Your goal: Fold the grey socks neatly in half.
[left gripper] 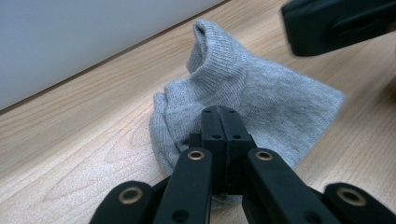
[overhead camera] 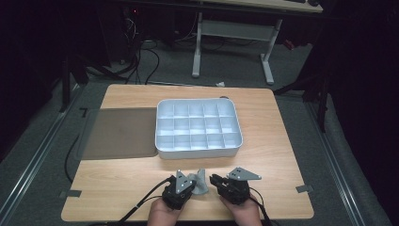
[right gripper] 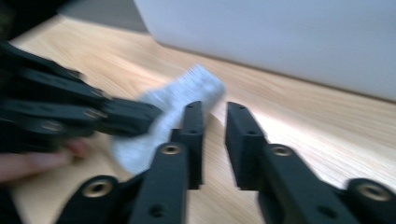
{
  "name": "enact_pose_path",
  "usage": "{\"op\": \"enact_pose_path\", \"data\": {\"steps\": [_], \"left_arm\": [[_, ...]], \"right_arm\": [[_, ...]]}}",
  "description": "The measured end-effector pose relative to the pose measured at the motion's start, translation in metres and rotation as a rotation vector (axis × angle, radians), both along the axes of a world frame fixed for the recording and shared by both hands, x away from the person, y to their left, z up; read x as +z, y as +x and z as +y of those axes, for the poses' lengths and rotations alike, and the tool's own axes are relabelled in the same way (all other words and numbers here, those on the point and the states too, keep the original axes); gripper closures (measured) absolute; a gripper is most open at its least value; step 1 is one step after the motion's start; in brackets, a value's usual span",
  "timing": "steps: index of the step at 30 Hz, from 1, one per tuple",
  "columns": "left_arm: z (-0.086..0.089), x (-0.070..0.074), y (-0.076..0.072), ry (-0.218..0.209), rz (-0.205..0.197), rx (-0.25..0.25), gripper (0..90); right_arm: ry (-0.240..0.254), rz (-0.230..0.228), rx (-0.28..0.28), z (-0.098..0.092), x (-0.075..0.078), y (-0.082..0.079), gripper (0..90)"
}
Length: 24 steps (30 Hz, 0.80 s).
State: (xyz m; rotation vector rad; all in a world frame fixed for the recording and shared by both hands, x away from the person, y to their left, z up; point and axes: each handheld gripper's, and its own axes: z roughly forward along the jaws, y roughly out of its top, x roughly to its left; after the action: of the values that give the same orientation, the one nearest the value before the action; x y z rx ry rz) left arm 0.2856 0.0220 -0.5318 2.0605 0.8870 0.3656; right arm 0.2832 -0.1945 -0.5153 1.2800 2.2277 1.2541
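Note:
A small grey sock [overhead camera: 202,184] lies crumpled on the wooden table near its front edge, between my two grippers. In the left gripper view the sock [left gripper: 261,93] spreads out beyond my left gripper [left gripper: 222,119], whose jaws are pressed together with a fold of the cloth pinched in them. My left gripper [overhead camera: 190,182] sits at the sock's left side. My right gripper [overhead camera: 214,179] is just right of the sock. Its jaws [right gripper: 215,114] stand a little apart with only bare wood between them, and the sock [right gripper: 187,98] lies beyond its left jaw.
A white tray [overhead camera: 162,151] with several small compartments stands in the middle of the table, just beyond the sock. A dark flat mat [overhead camera: 120,134] lies to its left. Both hands rest at the table's front edge. A white-legged desk [overhead camera: 235,28] stands beyond the table.

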Motion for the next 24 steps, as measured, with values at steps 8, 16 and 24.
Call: {"op": "enact_pose_path", "data": {"steps": [8, 16, 24], "left_arm": [[0.0, 0.0, 0.0, 0.003, -0.004, 0.001, 90.0], [-0.001, 0.0, -0.001, 0.013, -0.016, 0.002, 90.0], [0.007, 0.001, -0.002, -0.059, -0.019, 0.013, 79.8]], "right_arm": [[-0.106, 0.01, 0.052, 0.023, -0.01, 0.002, 90.0], [-0.071, -0.024, 0.093, 0.035, -0.007, -0.001, 90.0], [-0.071, -0.02, 0.078, 0.031, -0.009, -0.001, 89.9]]}}
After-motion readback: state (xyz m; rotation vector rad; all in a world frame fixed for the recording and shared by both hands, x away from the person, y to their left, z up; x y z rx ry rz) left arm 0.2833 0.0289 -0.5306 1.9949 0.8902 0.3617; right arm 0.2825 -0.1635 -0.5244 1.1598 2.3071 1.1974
